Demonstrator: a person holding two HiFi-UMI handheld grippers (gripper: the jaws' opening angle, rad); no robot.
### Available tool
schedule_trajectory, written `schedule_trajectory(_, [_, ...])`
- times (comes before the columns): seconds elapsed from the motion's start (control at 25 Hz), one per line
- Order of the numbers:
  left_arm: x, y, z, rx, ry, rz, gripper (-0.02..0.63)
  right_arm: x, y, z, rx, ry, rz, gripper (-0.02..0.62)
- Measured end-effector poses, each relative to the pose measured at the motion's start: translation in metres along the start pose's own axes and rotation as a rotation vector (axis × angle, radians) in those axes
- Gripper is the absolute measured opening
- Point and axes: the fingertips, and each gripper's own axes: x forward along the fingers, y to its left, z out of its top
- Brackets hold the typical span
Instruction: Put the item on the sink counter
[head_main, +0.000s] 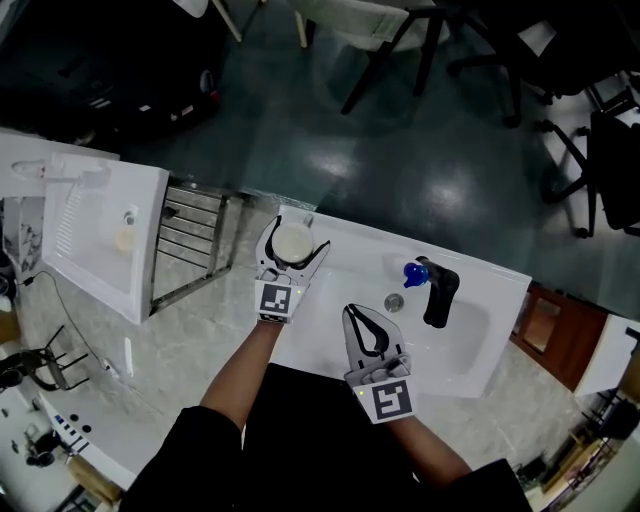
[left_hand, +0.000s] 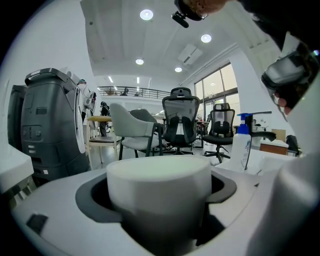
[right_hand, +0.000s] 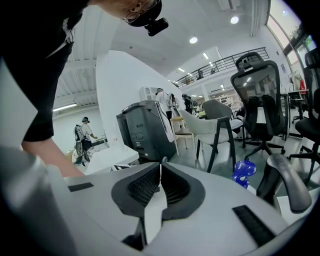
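Reading from the left of the head view, a metal rack (head_main: 188, 248) is standing beside the sink counter (head_main: 345, 255). The left gripper (head_main: 297, 234) is reaching toward 12 o'clock over the counter's far left corner. Its jaws are clamping a white cup (head_main: 292, 245) from both sides, and the left gripper view is showing the cup upright and filling the gap between the pads. Whether its base is touching the counter cannot be told. At about 5 o'clock from the cup, the right gripper (head_main: 352, 314) is hovering over the counter's near edge with its jaws pressed together on nothing. A drain (head_main: 394, 302) is lying at 2 o'clock from it, with a blue spray bottle (head_main: 415, 271) and a black faucet (head_main: 440, 290) just beyond, at the basin's rim. The step in hand appears to be the set-down. To do it well, the cup should be kept level and lowered until its base is sitting flat, well inside the corner's edges. Only then should the jaws be spread, evenly, and the gripper drawn back toward 6 o'clock without brushing the cup wall. The right gripper has no need to move.
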Motion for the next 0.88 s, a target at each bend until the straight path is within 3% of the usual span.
schedule_trajectory(0.52, [-0.01,0.001,-0.02,0.081,0.076,-0.062,0.459,0.005,-0.009,0.009,-0.005,-0.021,-0.02,0.032])
schedule_trajectory(0.88, [-0.015,-0.002,-0.028,0.035,0.115,-0.08,0.471,0.003,-0.007,0.011,0.002,-0.02,-0.033,0.032])
